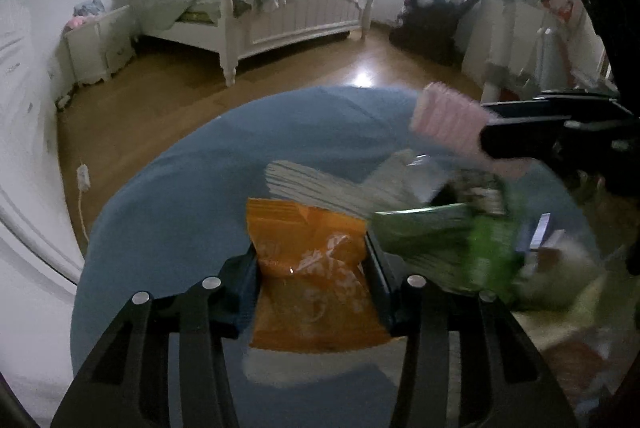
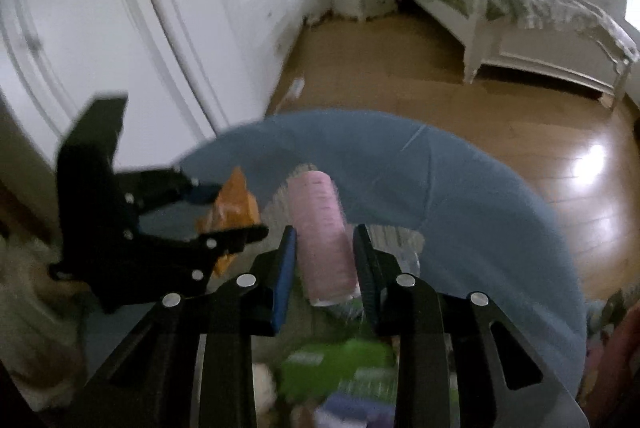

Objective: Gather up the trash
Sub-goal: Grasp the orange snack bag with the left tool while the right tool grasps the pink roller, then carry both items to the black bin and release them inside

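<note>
While blur smears the trash below, left jaws pinch the orange packet (image 1: pixel 312 268); right, the pink roll (image 2: pixel 322 240).

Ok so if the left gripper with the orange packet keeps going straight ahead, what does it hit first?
Probably the blue bag: the left gripper, shut on the orange snack packet, points at its far wall, past a pale striped wrapper lying inside. Depth is unclear in the fisheye view.

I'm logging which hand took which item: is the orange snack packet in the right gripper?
No, the orange snack packet sits clamped in the left gripper, while the right gripper holds a pink roll.
</note>
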`<act>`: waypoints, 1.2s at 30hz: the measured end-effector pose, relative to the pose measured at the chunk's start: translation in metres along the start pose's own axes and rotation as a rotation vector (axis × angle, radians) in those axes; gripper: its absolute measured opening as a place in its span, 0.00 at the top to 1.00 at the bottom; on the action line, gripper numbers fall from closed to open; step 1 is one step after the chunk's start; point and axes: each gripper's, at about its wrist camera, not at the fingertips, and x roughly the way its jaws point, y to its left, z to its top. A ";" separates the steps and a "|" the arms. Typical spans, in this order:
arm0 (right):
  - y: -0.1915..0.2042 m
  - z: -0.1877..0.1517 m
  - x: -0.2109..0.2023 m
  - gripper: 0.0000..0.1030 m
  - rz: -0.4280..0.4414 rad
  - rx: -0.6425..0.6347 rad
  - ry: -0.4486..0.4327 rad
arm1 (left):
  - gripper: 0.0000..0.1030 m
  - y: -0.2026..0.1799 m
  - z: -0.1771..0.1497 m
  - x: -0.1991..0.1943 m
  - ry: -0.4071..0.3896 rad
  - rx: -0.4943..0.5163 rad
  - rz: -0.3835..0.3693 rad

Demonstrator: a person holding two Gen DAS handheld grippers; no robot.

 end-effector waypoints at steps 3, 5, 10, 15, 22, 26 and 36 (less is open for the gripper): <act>0.010 -0.020 -0.053 0.71 0.025 0.036 -0.096 | 0.55 -0.021 -0.010 -0.036 -0.053 -0.021 -0.011; 0.016 -0.037 -0.080 0.71 0.038 0.066 -0.146 | 0.55 -0.037 -0.015 -0.055 -0.080 -0.020 -0.020; 0.024 -0.092 -0.138 0.71 0.049 0.167 -0.247 | 0.55 -0.086 -0.030 -0.099 -0.147 -0.003 -0.057; 0.015 -0.150 -0.187 0.71 0.057 0.328 -0.346 | 0.55 -0.130 -0.042 -0.122 -0.170 0.022 -0.103; -0.024 -0.233 -0.235 0.71 0.050 0.570 -0.452 | 0.55 -0.176 -0.047 -0.128 -0.179 0.004 -0.181; -0.053 -0.269 -0.256 0.71 0.008 0.670 -0.496 | 0.55 -0.203 -0.047 -0.121 -0.182 0.007 -0.215; -0.109 -0.349 -0.285 0.71 -0.112 0.855 -0.585 | 0.55 -0.296 -0.041 -0.082 -0.142 0.072 -0.346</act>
